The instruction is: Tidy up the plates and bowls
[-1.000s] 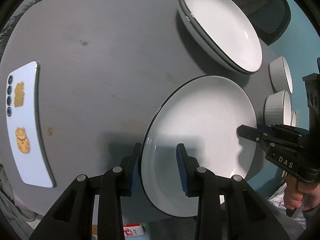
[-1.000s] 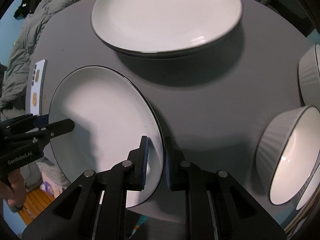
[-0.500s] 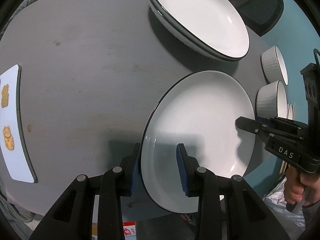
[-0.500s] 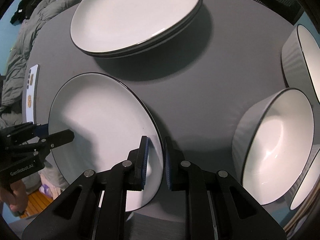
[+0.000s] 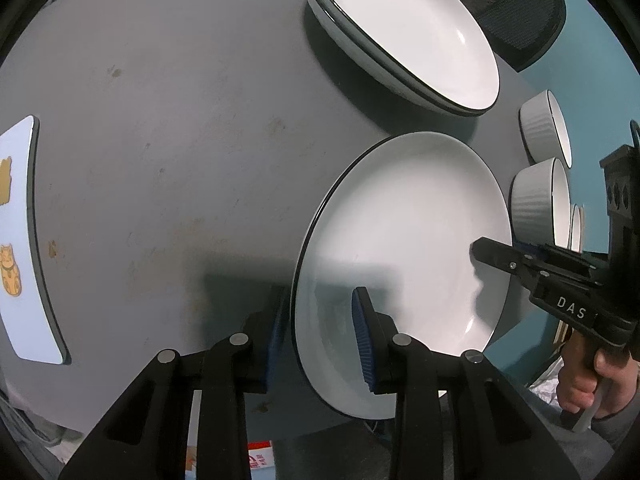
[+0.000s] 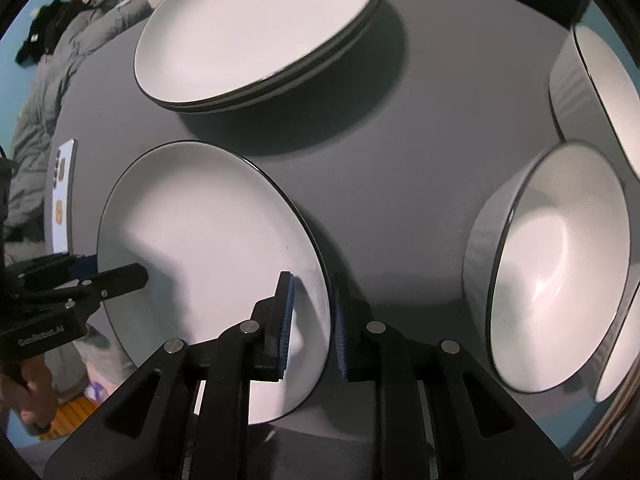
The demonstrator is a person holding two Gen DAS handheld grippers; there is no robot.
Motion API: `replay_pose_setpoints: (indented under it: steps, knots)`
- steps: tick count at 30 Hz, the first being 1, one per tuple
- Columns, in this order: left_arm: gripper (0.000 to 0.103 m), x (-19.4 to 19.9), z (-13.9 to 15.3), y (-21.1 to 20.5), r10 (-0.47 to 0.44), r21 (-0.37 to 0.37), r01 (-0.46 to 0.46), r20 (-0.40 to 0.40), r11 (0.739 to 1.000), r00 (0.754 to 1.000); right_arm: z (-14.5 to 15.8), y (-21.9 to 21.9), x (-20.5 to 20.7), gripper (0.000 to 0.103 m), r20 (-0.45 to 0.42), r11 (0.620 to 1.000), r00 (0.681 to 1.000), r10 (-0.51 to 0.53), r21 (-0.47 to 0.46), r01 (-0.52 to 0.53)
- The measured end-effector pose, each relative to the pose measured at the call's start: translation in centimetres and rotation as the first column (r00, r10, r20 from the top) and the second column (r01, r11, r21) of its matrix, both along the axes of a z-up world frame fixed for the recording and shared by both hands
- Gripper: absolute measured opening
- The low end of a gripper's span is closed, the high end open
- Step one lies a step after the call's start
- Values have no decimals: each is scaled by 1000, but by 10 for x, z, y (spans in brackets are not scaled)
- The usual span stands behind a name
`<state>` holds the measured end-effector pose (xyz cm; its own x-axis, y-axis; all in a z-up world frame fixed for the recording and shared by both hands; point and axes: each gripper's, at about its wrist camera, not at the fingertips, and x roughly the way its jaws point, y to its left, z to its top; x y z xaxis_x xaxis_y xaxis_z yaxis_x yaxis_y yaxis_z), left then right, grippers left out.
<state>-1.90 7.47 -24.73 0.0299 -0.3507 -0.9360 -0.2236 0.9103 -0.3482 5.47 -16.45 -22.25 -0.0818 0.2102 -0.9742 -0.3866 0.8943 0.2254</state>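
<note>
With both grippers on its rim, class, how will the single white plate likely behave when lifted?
The plate looks rigid, so it shouldn't flex. Its glossy glaze suggests the rim may slip. Probably ceramic: fragile if knocked against the plate stack.

Both wrist cams looking steeply down, up close, from opposite sides of the same held plate (image 5: 404,248), sharing it plus the plate stack (image 6: 256,32) and gray table (image 5: 180,120) behind

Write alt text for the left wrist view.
A white plate is held over a grey table, its rim between the fingers of the left hand-held gripper and the right hand-held gripper. Behind are stacked plates, two ribbed bowls and a phone.
</note>
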Motion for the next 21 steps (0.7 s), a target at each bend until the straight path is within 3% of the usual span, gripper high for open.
replay_pose_setpoints:
  steps: [8, 15, 21]
  knots:
    - [23, 14, -8, -22, -18, 6, 18, -11, 1000, 1000, -7, -20, -19, 19, -60, 990, 992, -108, 87, 113]
    - [20, 11, -7, -21, -35, 15, 35, -20, 999, 999, -10, -19, -25, 21, -66, 985, 991, -117, 119, 124]
    - [18, 15, -7, -27, -62, 30, 62, -24, 998, 998, -10, -18, -8, 18, -68, 986, 991, -116, 111, 123]
